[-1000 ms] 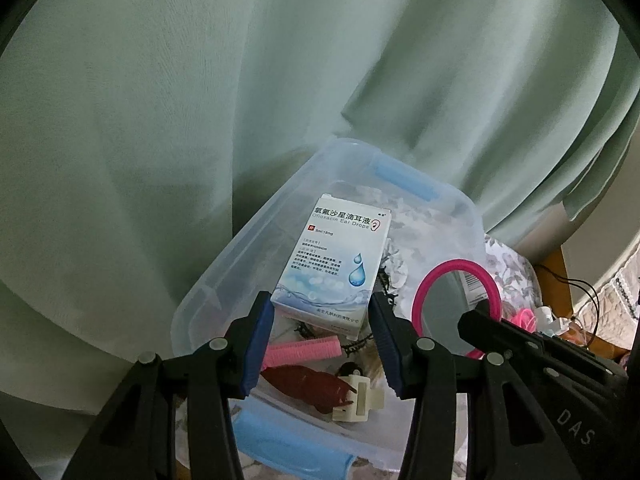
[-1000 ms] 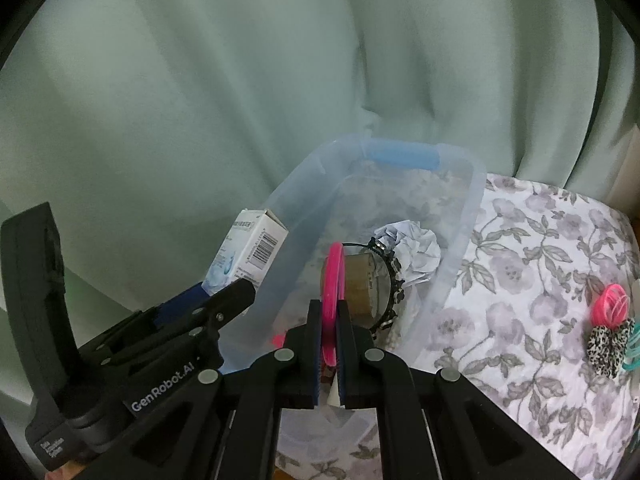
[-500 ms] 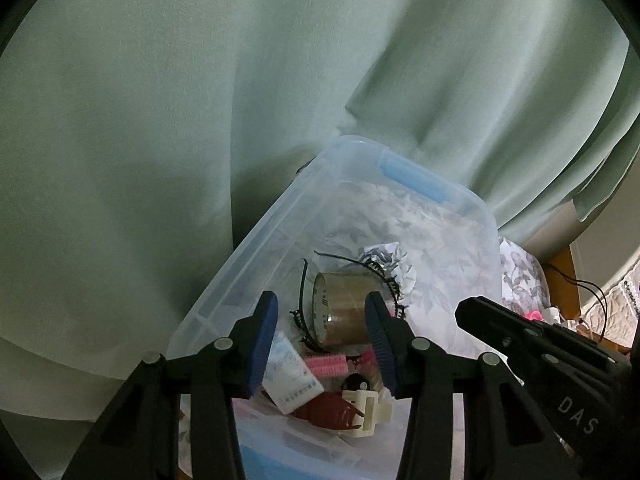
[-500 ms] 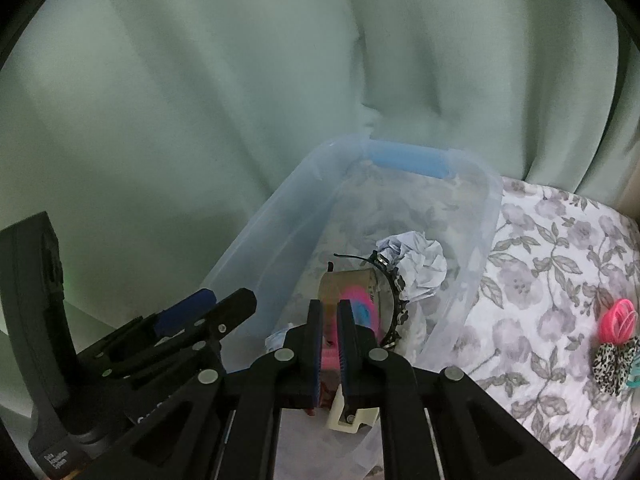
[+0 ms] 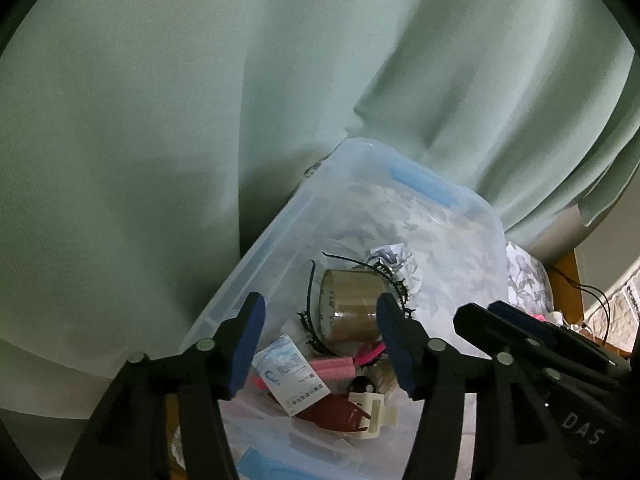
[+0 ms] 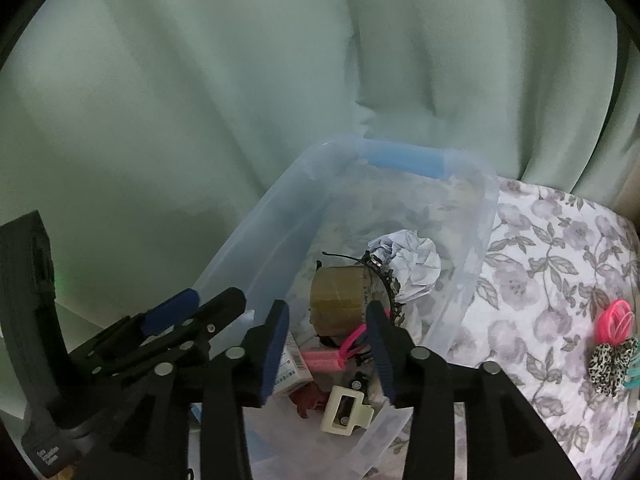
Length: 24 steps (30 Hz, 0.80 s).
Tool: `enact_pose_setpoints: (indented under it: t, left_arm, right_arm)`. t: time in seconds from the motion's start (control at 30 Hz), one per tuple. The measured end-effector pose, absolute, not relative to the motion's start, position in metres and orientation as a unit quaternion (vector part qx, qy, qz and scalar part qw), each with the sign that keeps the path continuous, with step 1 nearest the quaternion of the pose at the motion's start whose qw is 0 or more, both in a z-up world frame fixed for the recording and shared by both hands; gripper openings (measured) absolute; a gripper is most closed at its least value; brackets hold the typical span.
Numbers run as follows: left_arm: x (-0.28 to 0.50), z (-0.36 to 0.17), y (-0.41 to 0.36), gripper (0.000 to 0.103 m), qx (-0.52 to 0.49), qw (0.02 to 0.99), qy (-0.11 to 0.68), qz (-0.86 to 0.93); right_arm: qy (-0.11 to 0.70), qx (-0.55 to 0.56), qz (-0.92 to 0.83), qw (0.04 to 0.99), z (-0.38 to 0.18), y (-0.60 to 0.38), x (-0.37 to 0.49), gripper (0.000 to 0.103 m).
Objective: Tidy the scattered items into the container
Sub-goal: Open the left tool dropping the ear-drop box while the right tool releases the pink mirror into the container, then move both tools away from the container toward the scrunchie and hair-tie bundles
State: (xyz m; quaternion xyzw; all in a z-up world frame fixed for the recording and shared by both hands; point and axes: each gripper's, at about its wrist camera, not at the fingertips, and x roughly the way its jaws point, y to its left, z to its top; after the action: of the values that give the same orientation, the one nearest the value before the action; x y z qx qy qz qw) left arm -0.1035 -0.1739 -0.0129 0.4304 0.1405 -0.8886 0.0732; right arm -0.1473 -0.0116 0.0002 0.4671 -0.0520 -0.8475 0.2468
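1. Hovering both grippers over the clear container (image 6: pixel 280 216): left gripper (image 5: pixel 320 344) and right gripper (image 6: pixel 328 344) both angled down into it, side by side.
2. Left: jaws opening, nothing btw the pads. The small med box (image 5: pixel 292 376) lies on the container floor at abt 7 o'clock of the tape roll (image 5: pixel 352 308), clear of our blue pads (image 5: pixel 248 344).
3. Right: jaws opening too, nothing gripped. A pink ring (image 6: pixel 352 344) lies in the container just inside the right-hand pad, at abt 5 o'clock of the tape roll (image 6: pixel 340 296); whether it touches the pad we can't tell.
4. Also in the container: black toothed headband (image 6: pixel 384 276) around the tape roll, crumpled paper (image 6: pixel 412 260) at 1 o'clock of the roll, pink roller (image 6: pixel 320 358), cream clip (image 6: pixel 344 404), dark red piece (image 5: pixel 332 412).
5. Our read: this is the release step, and both drops look done.
6. Doing it well: let the jaws go wide, then lift straight back out along the fingers so no pad drags the ring or clips the container wall.
7. Left to fetch, we judge: pink hair ties (image 6: pixel 614 318) and a leopard scrunchie (image 6: pixel 610 364) on the floral cloth (image 6: pixel 540 264), abt 3 o'clock of the container. Right gripper is nearer them.
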Motion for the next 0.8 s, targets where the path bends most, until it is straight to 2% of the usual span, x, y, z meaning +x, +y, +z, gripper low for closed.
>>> enact_pose_setpoints:
  t: [0.27,0.43,0.57,0.8]
  left_arm:
    - [-0.099,-0.01,-0.176,0.063,0.428,0.074,0.151,-0.888]
    - [-0.095,-0.007,-0.18,0.064,0.424,0.069,0.168,-0.887]
    - [-0.09,-0.002,-0.181,0.076,0.413,0.073,0.171,-0.891]
    - [-0.083,0.007,-0.176,0.076,0.401,0.054,0.186,-0.895]
  right_arm:
    - [-0.055,0.461,-0.85,0.25,0.001,-0.009,-0.146,0.064]
    - [-0.057,0.46,-0.851,0.246,0.001,-0.006,-0.144,0.066]
    - [-0.062,0.457,-0.854,0.241,0.001,-0.002,-0.141,0.079]
    - [-0.07,0.442,-0.861,0.243,0.008,0.006,-0.131,0.083]
